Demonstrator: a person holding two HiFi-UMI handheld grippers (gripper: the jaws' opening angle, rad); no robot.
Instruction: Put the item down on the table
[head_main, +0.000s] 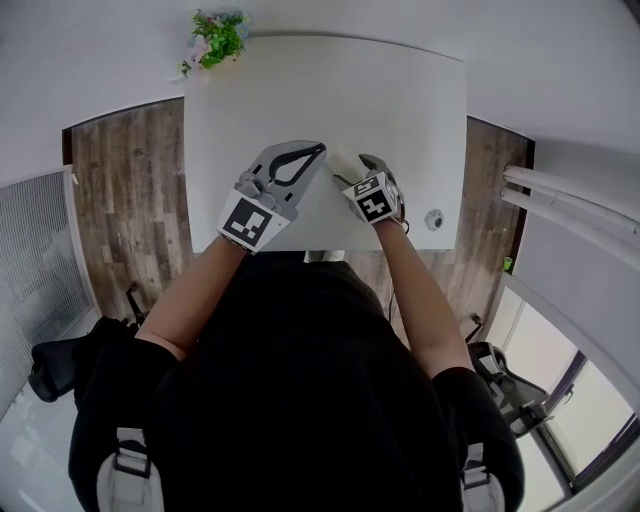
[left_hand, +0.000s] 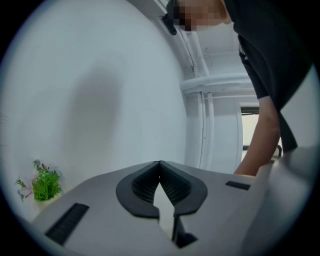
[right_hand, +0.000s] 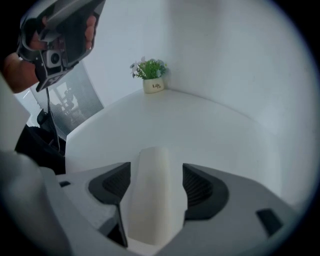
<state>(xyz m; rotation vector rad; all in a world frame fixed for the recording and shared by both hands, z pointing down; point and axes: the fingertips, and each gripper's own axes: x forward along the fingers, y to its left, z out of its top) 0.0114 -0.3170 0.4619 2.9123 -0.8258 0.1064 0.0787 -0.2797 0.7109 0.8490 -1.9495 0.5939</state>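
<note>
Head view, looking steeply down: shows a white table (head_main: 400, 100) with a potted plant (head_main: 215, 40) at its far left corner and a small round object (head_main: 433, 219) by the right edge, toward the near right corner. Places both grippers over the near edge, about midway along it. Finds the left gripper (head_main: 320, 148) held clear of the tabletop, tips pressed together, pinching nothing. Finds the right gripper (head_main: 354, 168) just beside it, tilted steeply down, with the item (head_main: 338, 157), a pale cream roll-like piece, between its jaws a little in from the near edge.

Left gripper view: confirms the dark ribbed pads (left_hand: 145, 182) meeting at the tips, with only a thin sliver of gap behind them and nothing in it. Looks out level toward a white wall (left_hand: 100, 100), with the potted plant (left_hand: 45, 184) low at the left and a bare forearm (left_hand: 260, 145) at the right.

Right gripper view: shows jaws spread wide, the item (right_hand: 155, 200) lying lengthwise in the gap and reaching out past the fingertips over the white tabletop. Leaves slim gaps between the pads (right_hand: 200, 187) and its sides toward the far end. Nearer the camera, brings its sides right up to the pad edges; cannot tell whether touching there. Cannot tell either whether resting fully on the table (right_hand: 210, 125). Catches the left gripper (right_hand: 60, 35) at the upper left, raised above the near left corner, and the potted plant (right_hand: 151, 75) at the far corner.
</note>
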